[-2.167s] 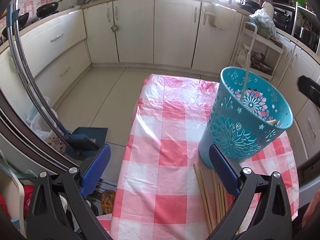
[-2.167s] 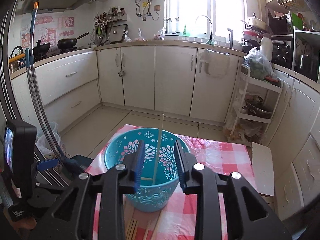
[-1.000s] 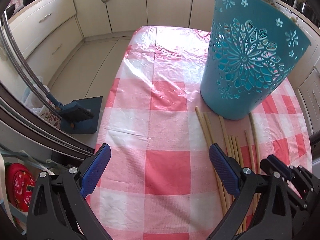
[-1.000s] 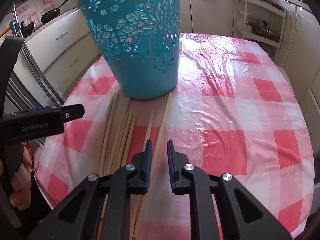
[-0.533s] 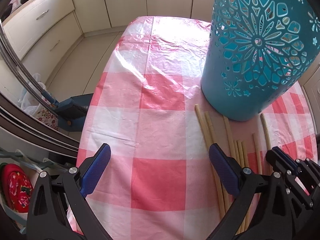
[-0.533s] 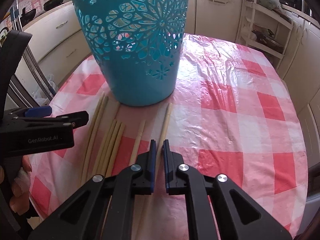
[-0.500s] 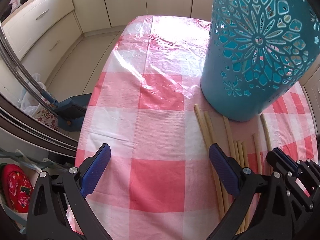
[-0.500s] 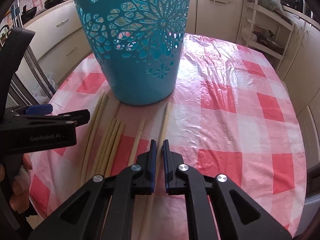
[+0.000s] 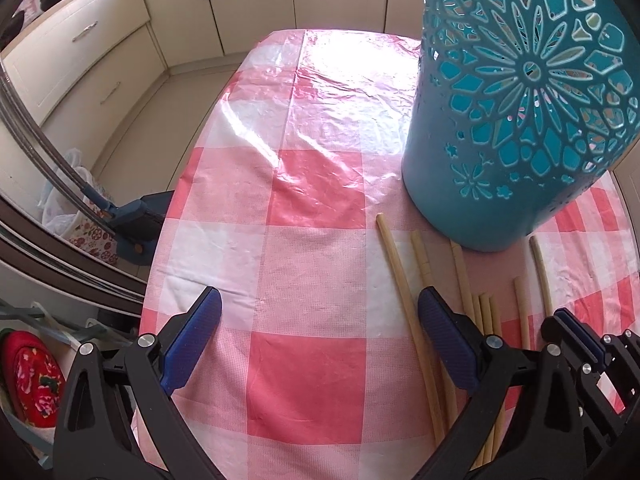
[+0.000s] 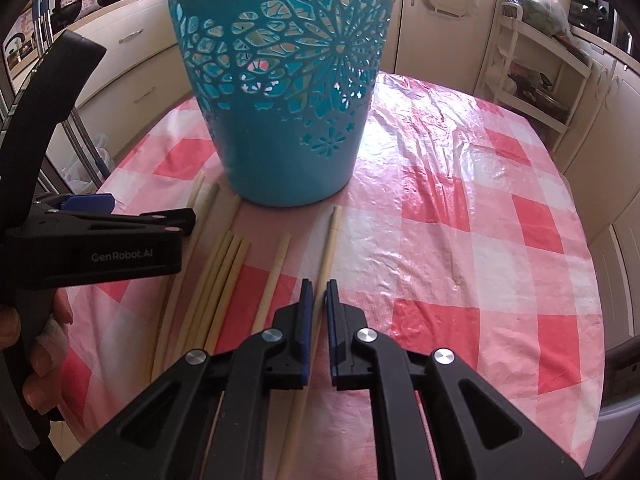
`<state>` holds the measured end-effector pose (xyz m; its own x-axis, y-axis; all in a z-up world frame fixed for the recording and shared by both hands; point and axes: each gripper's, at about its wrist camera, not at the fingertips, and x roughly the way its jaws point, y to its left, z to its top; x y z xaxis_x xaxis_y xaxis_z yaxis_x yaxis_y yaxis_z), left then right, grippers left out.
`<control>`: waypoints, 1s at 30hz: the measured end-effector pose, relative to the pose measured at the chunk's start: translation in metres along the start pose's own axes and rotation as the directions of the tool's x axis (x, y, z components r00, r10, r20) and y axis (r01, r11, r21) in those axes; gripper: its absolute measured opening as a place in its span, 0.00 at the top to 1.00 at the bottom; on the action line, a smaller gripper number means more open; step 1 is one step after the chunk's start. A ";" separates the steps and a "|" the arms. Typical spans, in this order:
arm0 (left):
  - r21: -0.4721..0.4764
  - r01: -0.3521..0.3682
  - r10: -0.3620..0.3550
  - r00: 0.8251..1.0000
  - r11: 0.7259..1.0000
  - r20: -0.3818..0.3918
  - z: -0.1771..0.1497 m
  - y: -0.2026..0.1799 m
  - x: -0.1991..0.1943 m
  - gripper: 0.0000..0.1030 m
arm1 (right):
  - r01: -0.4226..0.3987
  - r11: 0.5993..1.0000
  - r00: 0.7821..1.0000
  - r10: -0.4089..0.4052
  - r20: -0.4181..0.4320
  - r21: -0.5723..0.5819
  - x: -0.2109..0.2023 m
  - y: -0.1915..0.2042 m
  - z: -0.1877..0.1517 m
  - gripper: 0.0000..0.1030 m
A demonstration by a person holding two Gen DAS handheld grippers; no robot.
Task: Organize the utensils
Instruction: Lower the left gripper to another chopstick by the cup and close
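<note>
the right gripper point(image 10: 317, 286) has drawn its blue pads in since a second ago and now pinches the rightmost pale wooden chopstick point(image 10: 327, 246), so a lift looks next. the left gripper point(image 9: 320, 304) hangs spread wide, holding nothing, over the pink checked tablecloth point(image 9: 308, 360). further off, more chopsticks point(image 10: 224, 264) lie before the teal cut-out plastic basket point(image 10: 288, 80).

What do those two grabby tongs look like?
Both tongs are black plastic with dark blue ribbed pads and round silver screws. The left tongs have long angled arms. The right tongs look the same. White letters reading GenRobot.AI mark the left tongs' side. No cables or sleeves show.
</note>
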<state>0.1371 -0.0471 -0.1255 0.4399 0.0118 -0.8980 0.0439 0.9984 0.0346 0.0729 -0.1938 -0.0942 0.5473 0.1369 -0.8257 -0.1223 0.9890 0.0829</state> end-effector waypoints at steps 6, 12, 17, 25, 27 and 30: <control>0.010 0.009 -0.009 1.000 1.000 0.021 0.001 -0.004 -0.002 0.15 | -0.005 1.000 1.000 0.005 0.001 0.008 -0.001 -0.002 -0.001 0.93; 0.039 0.031 -0.033 0.998 0.999 0.049 0.003 -0.009 -0.007 0.33 | -0.009 1.000 1.000 0.009 0.001 0.012 0.000 -0.005 0.001 0.93; 0.066 0.053 -0.057 0.996 0.996 0.064 0.002 -0.015 -0.011 0.51 | -0.008 1.000 1.000 0.008 0.001 0.011 -0.001 -0.005 0.001 0.93; 0.107 0.173 -0.179 0.983 0.979 0.047 0.002 -0.020 -0.016 0.93 | -0.006 1.000 1.000 0.006 0.002 0.009 0.001 -0.005 0.001 0.93; 0.119 0.195 -0.200 0.979 0.973 0.032 0.003 -0.020 -0.016 0.94 | -0.010 1.000 1.000 0.010 0.001 0.013 0.001 -0.006 0.001 0.93; 0.127 0.219 -0.223 0.975 0.967 0.012 0.005 -0.018 -0.017 0.94 | -0.018 1.000 1.000 0.018 -0.001 0.023 0.001 -0.009 0.001 0.93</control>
<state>0.1331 -0.0654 -0.1090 0.4298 -0.2114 -0.8778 0.2529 0.9615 -0.1078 0.0758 -0.2023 -0.0952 0.5441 0.1543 -0.8247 -0.1130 0.9875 0.1102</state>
